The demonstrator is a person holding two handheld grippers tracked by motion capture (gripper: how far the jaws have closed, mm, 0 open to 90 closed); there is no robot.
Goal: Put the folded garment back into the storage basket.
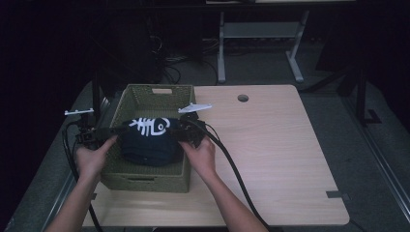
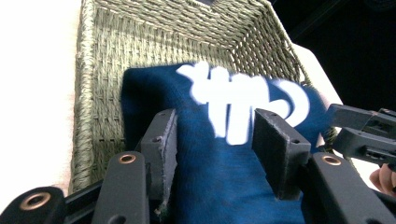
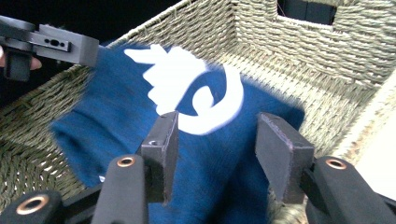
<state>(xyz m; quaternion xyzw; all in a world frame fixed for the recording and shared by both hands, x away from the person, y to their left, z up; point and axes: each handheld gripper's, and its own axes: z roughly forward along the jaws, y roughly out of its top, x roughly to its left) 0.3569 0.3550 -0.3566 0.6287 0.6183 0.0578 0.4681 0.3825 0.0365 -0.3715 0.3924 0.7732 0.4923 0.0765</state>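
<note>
The navy garment (image 1: 147, 145) with the white print is bunched up at the left-centre of the high view, sitting in the woven basket (image 1: 145, 181) and still poking above the rim. Starting from the left tool (image 2: 212, 140): its jaws are spread apart with the blue cloth lying between them, not pinched as far as I can see. Same story for the right tool (image 3: 217, 140), jaws apart over the fabric just below the print. In the high view they flank the bundle, the left tool (image 1: 104, 133) at its left edge and the right tool (image 1: 186, 130) at its right. My guess is the step is settling the cloth down into the basket. To do that well I'd keep both sides level, push the folds down evenly and keep the jaws off the wicker walls so they don't snag. The basket sits on the left part of the wooden worktop (image 1: 270, 154), whose right side is bare.
</note>
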